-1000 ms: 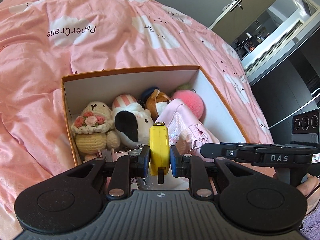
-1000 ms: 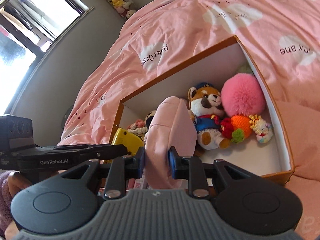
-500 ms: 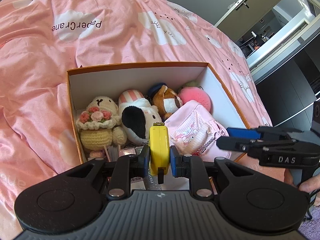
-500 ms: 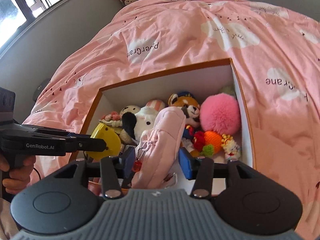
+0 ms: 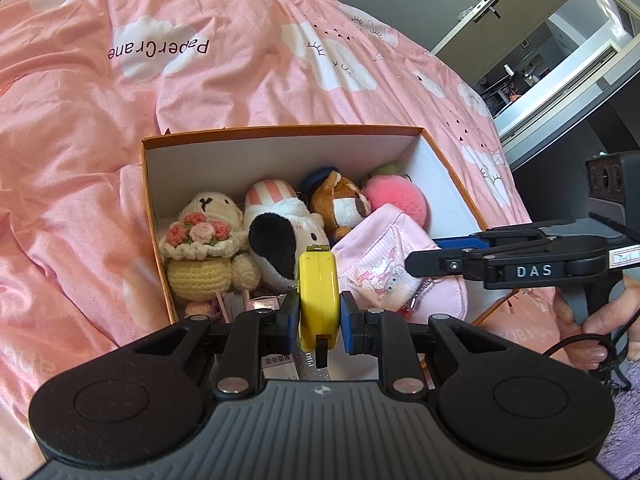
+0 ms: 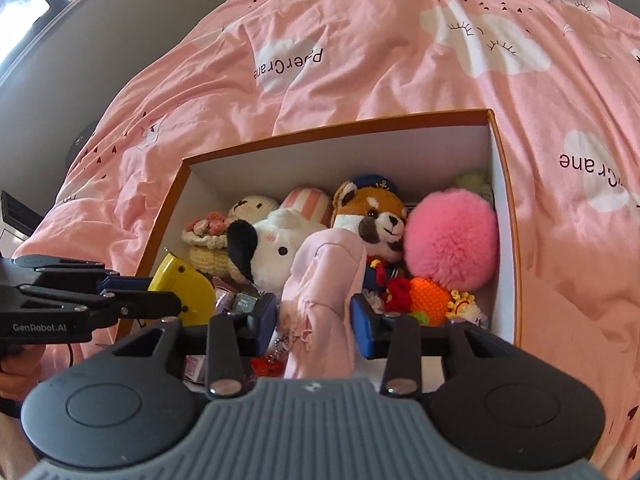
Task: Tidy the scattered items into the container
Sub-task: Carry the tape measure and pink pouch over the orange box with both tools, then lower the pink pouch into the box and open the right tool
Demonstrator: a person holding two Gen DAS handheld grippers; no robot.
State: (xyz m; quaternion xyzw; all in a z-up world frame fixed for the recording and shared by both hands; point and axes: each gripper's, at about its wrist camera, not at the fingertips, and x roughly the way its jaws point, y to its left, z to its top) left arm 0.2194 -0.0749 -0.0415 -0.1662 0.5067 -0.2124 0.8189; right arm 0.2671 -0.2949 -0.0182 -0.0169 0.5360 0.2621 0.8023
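Over the near edge of the box (image 5: 280, 133), the left gripper (image 5: 319, 320) clamps a yellow tape measure (image 5: 318, 292), while the right gripper (image 6: 314, 320) is closing its jaws around a pink pouch (image 6: 324, 280) lying inside, pads not yet touching it.

The box (image 5: 280, 133) sits on the bedspread (image 5: 80, 140), just ahead of and below both grippers. Between the left gripper (image 5: 319, 314)'s pads stands the tape measure (image 5: 319, 292), over the box's near edge. Beyond it, left to right: the crochet doll (image 5: 204, 248), the dog plush (image 5: 276, 244), the fox plush (image 5: 340, 204), the pompom (image 5: 398, 196). The pouch (image 6: 324, 292) stands between the right gripper (image 6: 314, 320)'s closing jaws, with the crochet fruit (image 6: 428, 300) to its right in the box.
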